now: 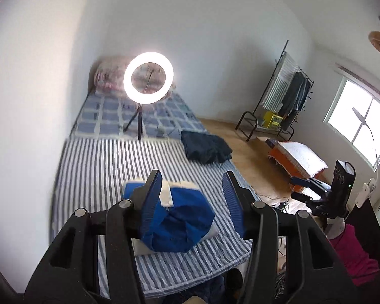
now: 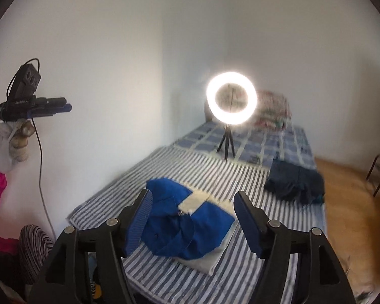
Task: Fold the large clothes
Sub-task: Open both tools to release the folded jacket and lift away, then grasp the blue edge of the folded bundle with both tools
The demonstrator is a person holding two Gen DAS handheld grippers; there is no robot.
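Note:
A folded blue garment with white lining point(image 1: 179, 225) point(image 2: 187, 228) lies on the striped sheet point(image 1: 101, 167) point(image 2: 215, 167) of a bed. My left gripper point(image 1: 191, 177) hangs above it, open, with nothing pinched between its blue pads. My right gripper point(image 2: 193, 195) is also open and raised over the garment, its jaws wide apart. In the right wrist view the left gripper point(image 2: 60, 109) shows at the far left, held by a gloved hand point(image 2: 10, 141). The right gripper point(image 1: 297, 188) shows at the right in the left wrist view.
A dark navy pile of clothes point(image 1: 205, 149) point(image 2: 293, 179) sits at the bed's right edge. A lit ring light point(image 1: 148, 78) point(image 2: 230, 98) stands on a tripod further up the bed. Beyond are a clothes rack point(image 1: 283, 96), an orange bench point(image 1: 293, 157) and wooden floor.

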